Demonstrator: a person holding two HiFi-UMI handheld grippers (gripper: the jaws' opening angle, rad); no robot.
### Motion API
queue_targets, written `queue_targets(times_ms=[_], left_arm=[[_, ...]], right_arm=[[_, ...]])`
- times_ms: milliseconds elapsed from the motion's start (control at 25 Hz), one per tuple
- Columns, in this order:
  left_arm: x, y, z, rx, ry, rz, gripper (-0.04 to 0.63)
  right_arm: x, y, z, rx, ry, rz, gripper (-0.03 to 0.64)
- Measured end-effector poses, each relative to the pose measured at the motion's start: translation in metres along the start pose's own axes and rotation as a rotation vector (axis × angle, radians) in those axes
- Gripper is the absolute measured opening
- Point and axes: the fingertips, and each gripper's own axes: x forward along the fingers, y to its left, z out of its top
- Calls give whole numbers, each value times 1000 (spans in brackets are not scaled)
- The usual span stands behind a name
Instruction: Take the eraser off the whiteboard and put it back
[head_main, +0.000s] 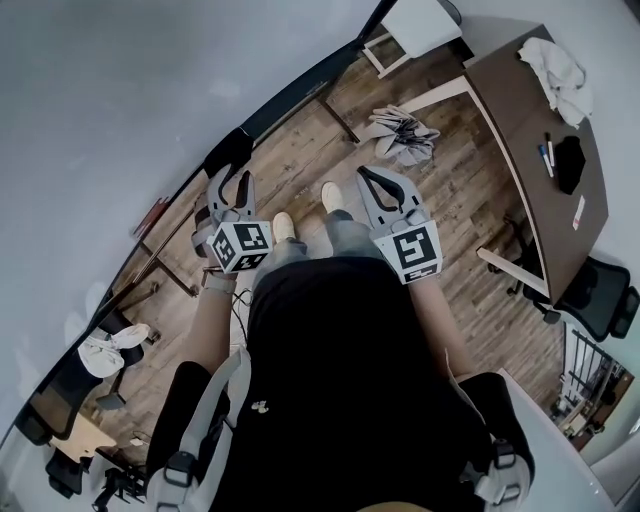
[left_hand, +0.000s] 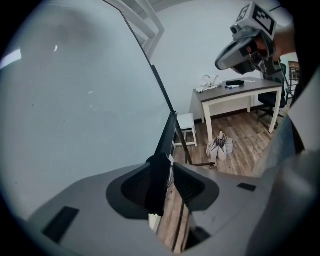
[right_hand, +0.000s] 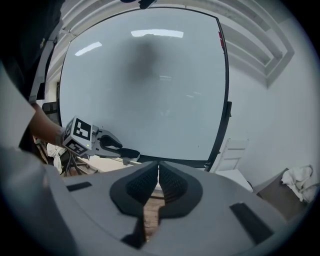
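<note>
Two grippers out front, and each camera tells its own bit. Only the left gripper view gets in close on the eraser (left_hand: 158, 184): a dark slab standing on edge between the jaws of the left gripper (left_hand: 167, 167), lying against the left pad with a sliver of floor showing between it and the right pad. So those jaws stand apart and nothing is pinched. Where is it? Down at the foot of the whiteboard (right_hand: 150, 90), and the right gripper view makes that plain: the whole board in its black frame, with the left gripper's tips at the lower rail (right_hand: 170, 161) and a dark block at them. That same view looks along the right gripper (right_hand: 158, 167), whose jaws are together with a hairline between the pads and nothing in there. The head view gives what neither gripper camera does: the person (head_main: 330, 380) from above, both forearms reaching forward, marker cubes facing up. The left hand angles in and down towards the foot of the board; the right hand is held further off it, over the wooden floor (head_main: 450, 200), pointing ahead and a little down. From above you also get the table (head_main: 520, 125) with a white cloth (head_main: 555, 65) and markers (head_main: 546, 157) on it. The left gripper view catches that table side-on, with a grey bundle (left_hand: 220, 146) on the floor nearby.
</note>
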Motion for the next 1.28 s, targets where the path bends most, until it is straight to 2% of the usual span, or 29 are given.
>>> queue_targets(times_ms=[240,480,920,1280], left_arm=[[26,3,-21,93,97,58,186],[44,7,-24,172,139,122,216],[61,11,-31,217,201,157,221],[61,12,-26,198,238,179,198]], right_arm=[[7,-19,0,-15,15,7,15],[10,-36,-8,-10,34,15,15],[16,-49,-10,-33,47,54,15],[27,-59,-3,-66,30,112,15]])
